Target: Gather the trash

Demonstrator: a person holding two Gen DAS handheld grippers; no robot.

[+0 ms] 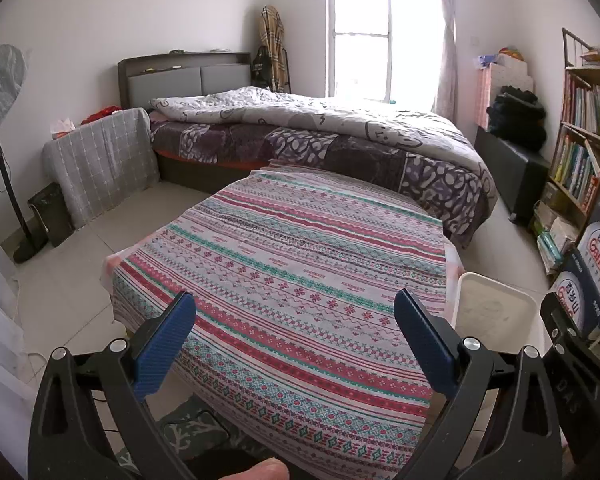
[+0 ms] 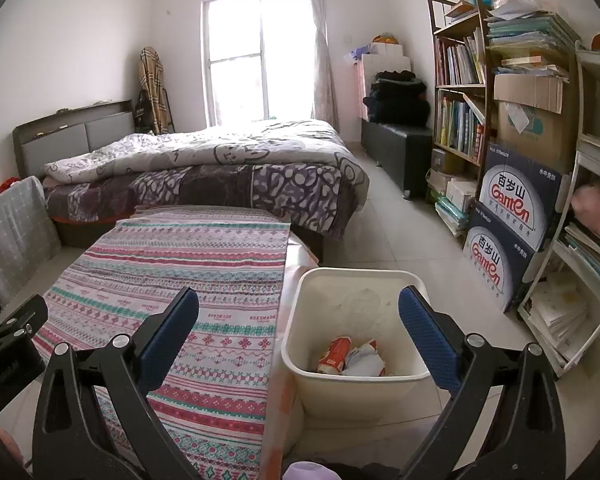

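While both tools hang over the scene, each pair of fingers stands wide apart with nothing between.
Left gripper: blue textured fingers spread apart and bare, above the near half of the counter.
Right gripper: blue textured fingers likewise spread and bare, one over the cloth, the other over the bin's right rim.
Counter: covered by a striped red, teal and white patterned cloth, with no loose item visible on it in either view.
Bin: a cream rectangular plastic wastebasket stands on the tiled floor, touching the counter's right edge, at about 3 o'clock from the counter's middle.
Trash: a crumpled orange-and-white wrapper and crumpled white paper lie together at the bottom of the wastebasket.
Bed: a bed with a grey patterned quilt at 12 o'clock beyond the counter.
Boxes: two dark blue printed cartons stacked at 2 o'clock from the bin, against a wooden bookshelf full of books.
Fan: a standing fan under a grey cover at 9 o'clock in the left wrist view.
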